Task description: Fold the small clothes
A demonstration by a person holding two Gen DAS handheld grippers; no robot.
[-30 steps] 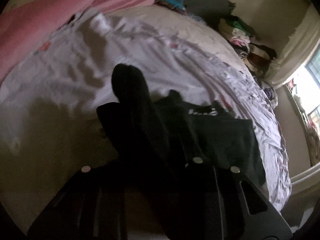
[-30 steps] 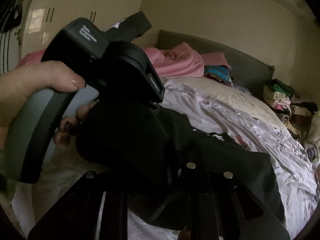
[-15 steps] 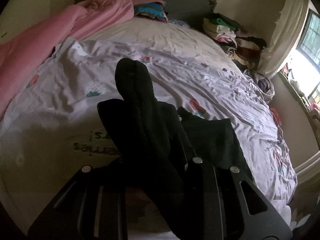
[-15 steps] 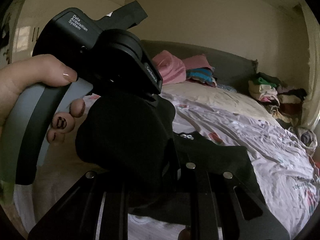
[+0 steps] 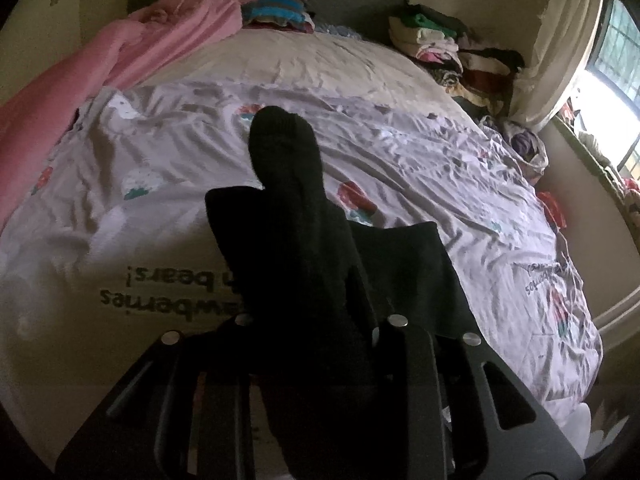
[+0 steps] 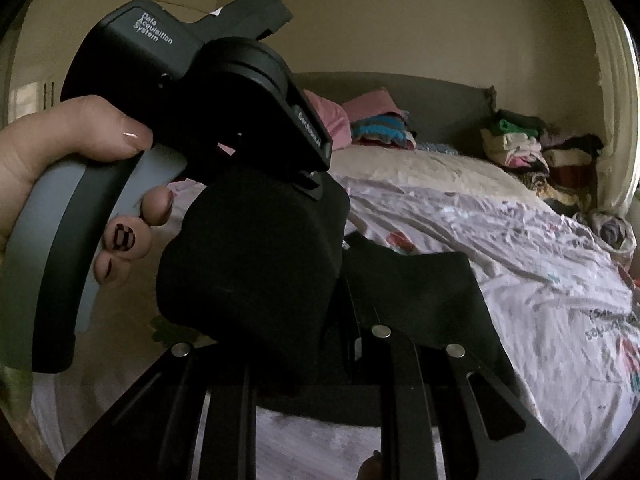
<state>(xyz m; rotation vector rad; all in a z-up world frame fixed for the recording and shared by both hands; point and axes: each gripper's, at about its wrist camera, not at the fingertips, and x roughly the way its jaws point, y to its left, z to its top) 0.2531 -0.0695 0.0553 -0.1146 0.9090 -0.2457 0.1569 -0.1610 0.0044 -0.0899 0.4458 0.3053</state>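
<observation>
Left wrist view shows a black sock (image 5: 292, 216) standing up out of the left gripper (image 5: 316, 320), its toe pointing away over the bed (image 5: 400, 152); the jaws are hidden under the dark cloth, so I judge they are closed on the sock, but how tight I cannot tell. Behind it, a second black garment (image 5: 420, 272) lies flat on the printed sheet, near the front edge of the bed and a little to the right. In the right wrist view the right gripper (image 6: 340, 320) looks to have the other end of the same sock (image 6: 256, 280) bunched between its fingers, while the left gripper (image 6: 224, 92) with the left hand (image 6: 60, 168) hangs above it, very close. To do this step well, I think both ends should be kept level and the sock pulled gently straight before it goes down, so the fold falls at the middle and no twist is left in it. It is better to lower it on a bare part of the sheet beside the flat garment, not on top of it, and to release only when the cloth rests fully. Compared with one second ago, the left camera now looks more along the bed, so the pink blanket (image 5: 120, 52) and the clothes pile (image 5: 452, 52) at the far corners appear higher, and the flat garment shows less of its white print.
</observation>
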